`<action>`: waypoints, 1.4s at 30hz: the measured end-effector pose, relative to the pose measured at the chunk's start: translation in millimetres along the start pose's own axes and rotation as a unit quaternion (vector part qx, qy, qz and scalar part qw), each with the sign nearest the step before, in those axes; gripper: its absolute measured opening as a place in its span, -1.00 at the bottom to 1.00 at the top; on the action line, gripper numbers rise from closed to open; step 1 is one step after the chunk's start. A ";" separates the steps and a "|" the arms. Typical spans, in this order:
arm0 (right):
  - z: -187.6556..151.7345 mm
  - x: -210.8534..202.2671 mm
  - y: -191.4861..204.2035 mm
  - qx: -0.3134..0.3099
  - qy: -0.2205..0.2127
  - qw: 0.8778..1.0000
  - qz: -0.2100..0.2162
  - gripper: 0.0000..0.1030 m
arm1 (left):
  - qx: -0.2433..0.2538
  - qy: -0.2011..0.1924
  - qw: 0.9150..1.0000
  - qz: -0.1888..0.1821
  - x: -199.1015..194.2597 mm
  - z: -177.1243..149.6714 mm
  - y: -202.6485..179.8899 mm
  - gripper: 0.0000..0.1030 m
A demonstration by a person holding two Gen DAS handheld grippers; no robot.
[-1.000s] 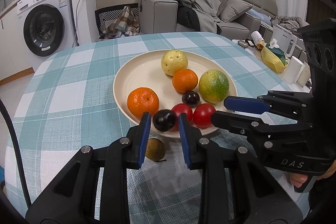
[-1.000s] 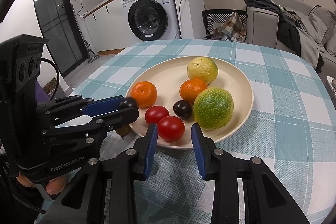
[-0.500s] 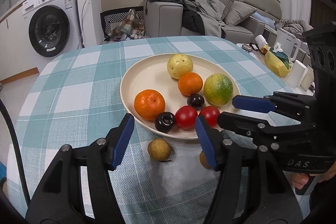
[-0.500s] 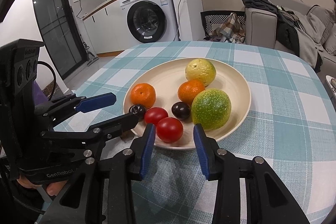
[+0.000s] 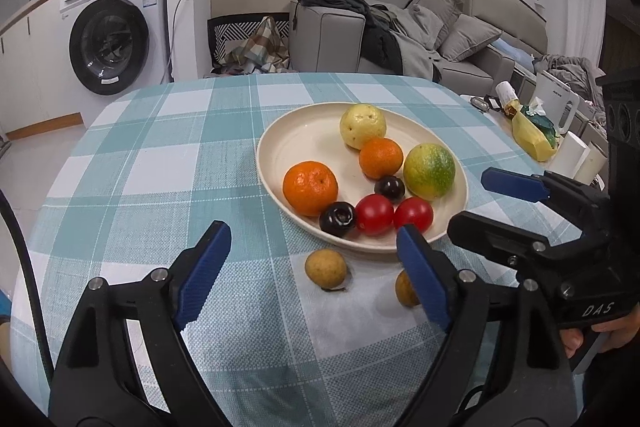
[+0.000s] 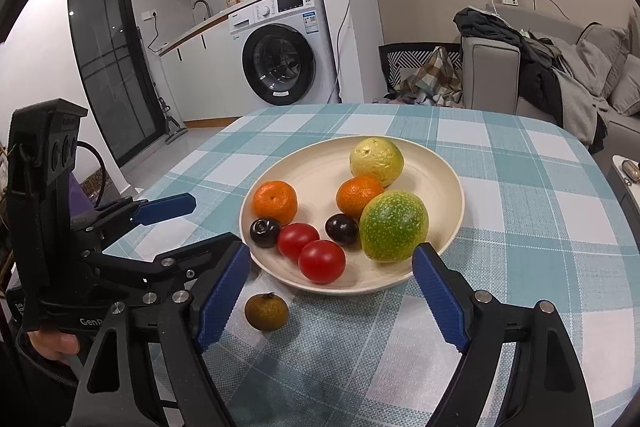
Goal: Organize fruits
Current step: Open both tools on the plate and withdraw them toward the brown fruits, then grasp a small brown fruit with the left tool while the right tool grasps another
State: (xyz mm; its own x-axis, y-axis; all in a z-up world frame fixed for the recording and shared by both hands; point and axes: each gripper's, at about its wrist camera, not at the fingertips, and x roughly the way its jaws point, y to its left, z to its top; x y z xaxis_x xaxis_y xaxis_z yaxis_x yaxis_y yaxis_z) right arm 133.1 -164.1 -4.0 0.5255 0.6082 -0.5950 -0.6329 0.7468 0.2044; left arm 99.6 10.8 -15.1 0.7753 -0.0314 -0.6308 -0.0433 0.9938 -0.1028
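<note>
A round table [image 5: 168, 163] under a teal-and-white check cloth stands in a living space, with a washing machine [image 5: 112, 27] and a grey sofa [image 5: 440, 39] beyond it.

Nearest, at the table's near edge, both tongs stand released. The left gripper [image 5: 310, 267] has just been opening and grasps nothing, and a small brown fruit [image 5: 325, 268] lies on the cloth between its blue pads without touching them. The right gripper [image 6: 332, 291] has likewise just been opening and is empty, spread before the near rim of the plate [image 6: 440, 167]. A second brown fruit [image 5: 405, 289] sits half hidden behind the left gripper's right finger.

These two brown fruits, just off the plate's near rim, look like the ones left to gather. They are probably light, thin-shelled and apt to roll, so I would pinch gently across the widest part. Being near round, they have no real long axis. The one seen from the right wrist has its stem nub pointing up.

Farther on, the plate holds two red tomatoes [image 6: 312, 253], two dark plums [image 6: 265, 231], two mandarins [image 6: 275, 202], a green-yellow citrus [image 6: 393, 225] and, by the far rim, a pale yellow fruit [image 6: 376, 161]. The tomatoes look soft and easy to bruise.
</note>
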 end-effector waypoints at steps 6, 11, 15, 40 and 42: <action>-1.9 -2.0 -0.3 0.001 0.000 1.000 0.005 0.78 | -0.007 -0.003 1.000 0.011 -6.2 -4.1 5.1 0.90; -2.8 -4.1 -1.8 0.006 -0.004 1.000 -0.002 1.00 | -0.012 -0.019 1.000 0.016 -14.2 -6.2 7.0 0.98; -4.1 -2.3 -2.1 0.007 0.007 1.000 -0.001 1.00 | -0.021 -0.010 1.000 0.018 -13.3 -7.4 11.0 0.98; -12.5 4.1 0.1 0.010 0.055 0.997 0.044 0.99 | -0.032 0.010 0.999 0.035 -7.7 -8.7 14.6 0.98; -13.6 6.4 2.7 0.005 0.063 0.997 0.049 0.99 | -0.037 0.013 0.999 0.037 -6.6 -8.6 16.0 0.98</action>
State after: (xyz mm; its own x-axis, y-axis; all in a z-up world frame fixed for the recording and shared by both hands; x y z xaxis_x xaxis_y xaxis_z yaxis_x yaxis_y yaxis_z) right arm 127.0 -161.8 -17.8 0.3856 0.6400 -0.6647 -0.6713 0.6888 0.2737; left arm 88.4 26.1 -19.2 0.7515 0.0380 -0.6586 -0.1469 0.9829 -0.1110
